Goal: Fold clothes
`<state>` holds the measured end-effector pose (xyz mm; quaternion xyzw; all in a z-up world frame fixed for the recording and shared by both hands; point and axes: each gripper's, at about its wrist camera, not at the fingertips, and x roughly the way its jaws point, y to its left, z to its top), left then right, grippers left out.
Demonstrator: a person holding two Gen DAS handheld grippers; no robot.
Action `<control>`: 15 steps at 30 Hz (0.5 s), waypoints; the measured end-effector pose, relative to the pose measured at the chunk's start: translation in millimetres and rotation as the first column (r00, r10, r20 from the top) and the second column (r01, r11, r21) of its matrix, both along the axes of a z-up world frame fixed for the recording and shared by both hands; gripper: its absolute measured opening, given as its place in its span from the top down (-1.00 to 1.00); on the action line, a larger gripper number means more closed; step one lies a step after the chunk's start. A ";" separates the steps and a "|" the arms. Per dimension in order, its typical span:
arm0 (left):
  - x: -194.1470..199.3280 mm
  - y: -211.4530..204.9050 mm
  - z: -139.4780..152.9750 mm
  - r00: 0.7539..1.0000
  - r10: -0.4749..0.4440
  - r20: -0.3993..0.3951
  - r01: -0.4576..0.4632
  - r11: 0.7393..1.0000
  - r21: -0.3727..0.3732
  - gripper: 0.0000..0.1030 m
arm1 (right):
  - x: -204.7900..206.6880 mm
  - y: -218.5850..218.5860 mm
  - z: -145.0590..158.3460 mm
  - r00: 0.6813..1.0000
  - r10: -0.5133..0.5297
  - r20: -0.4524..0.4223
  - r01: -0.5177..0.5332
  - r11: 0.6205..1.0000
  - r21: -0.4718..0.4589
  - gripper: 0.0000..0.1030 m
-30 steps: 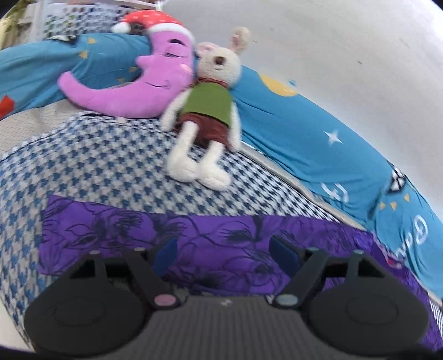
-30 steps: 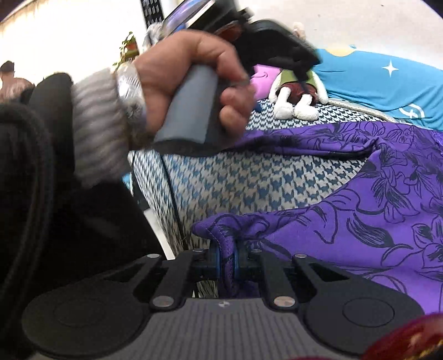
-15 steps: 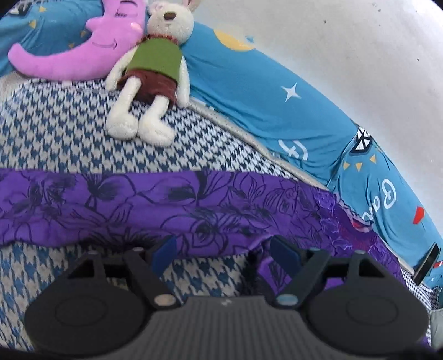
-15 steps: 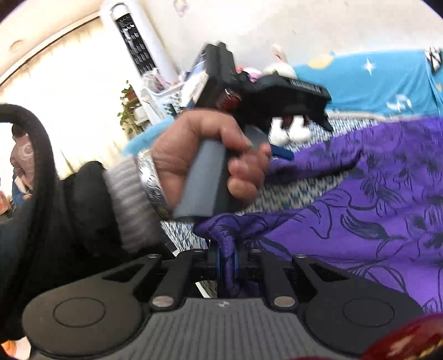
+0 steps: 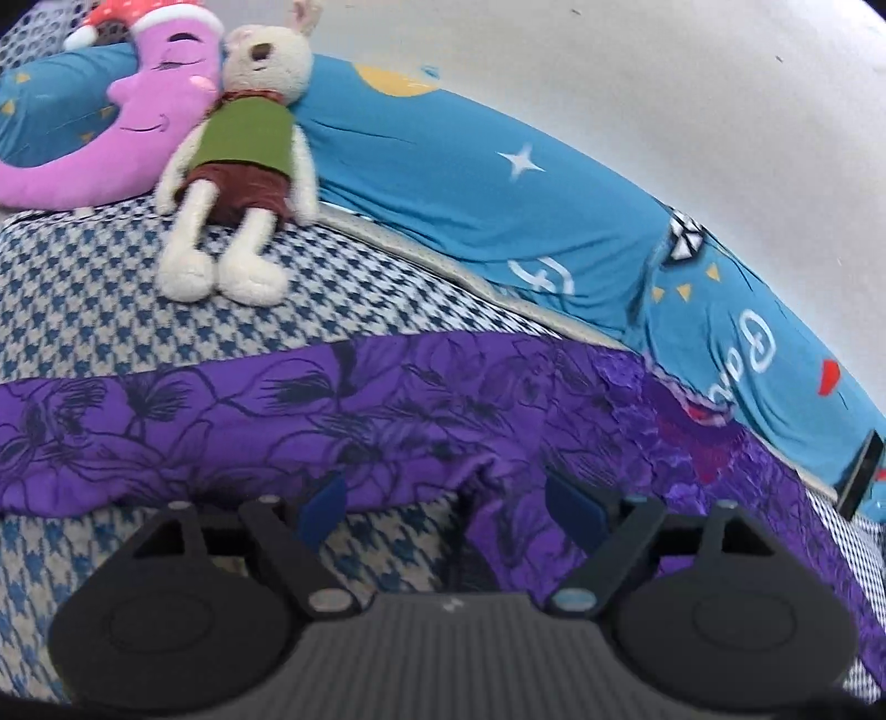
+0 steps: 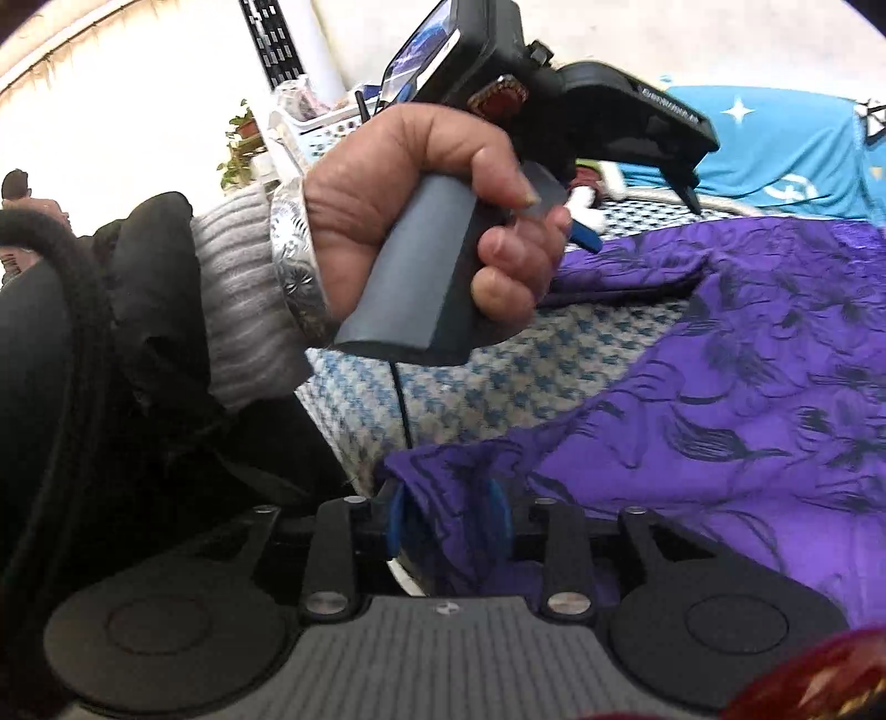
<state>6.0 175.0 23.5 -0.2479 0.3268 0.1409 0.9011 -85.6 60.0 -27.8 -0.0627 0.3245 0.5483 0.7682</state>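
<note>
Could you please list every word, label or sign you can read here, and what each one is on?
Blue sheet: white letters near its right end, perhaps "Goo", partly folded away, not surely readable.
Same sheet: a white round emblem and stars, no readable word.
Left tool: small white print on its black body, too blurred to read.
Its screen: nothing legible.
Purple garment: floral print, no text.

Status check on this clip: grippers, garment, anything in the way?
Left gripper open above purple garment. Right gripper shut on its corner. Stuffed rabbit farther up the bed, apart from the cloth.
</note>
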 end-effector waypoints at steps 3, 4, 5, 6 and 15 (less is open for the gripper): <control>5.3 -15.4 -2.9 0.999 -0.053 -0.003 0.053 0.999 0.009 -0.61 | 1.5 -15.9 1.8 0.998 -0.058 0.031 0.059 0.998 -0.024 0.32; 6.8 -21.0 -4.0 0.997 -0.074 -0.004 0.074 0.997 0.010 -0.61 | 3.4 -19.4 2.5 0.996 -0.077 0.036 0.078 0.997 -0.028 0.30; 7.7 -26.9 -5.0 0.995 -0.096 -0.004 0.096 0.995 0.013 -0.61 | 3.6 -26.8 2.5 0.994 -0.103 0.044 0.105 0.994 -0.033 0.27; 8.7 -33.2 -6.5 0.993 -0.117 -0.003 0.117 0.993 0.017 -0.61 | 1.8 -33.8 3.2 0.991 -0.127 0.051 0.129 0.991 -0.037 0.25; 20.4 -80.0 -26.2 0.967 -0.251 -0.027 0.253 0.965 0.066 -0.61 | 1.4 -113.1 14.0 0.921 -0.384 0.060 0.388 0.920 -0.056 0.19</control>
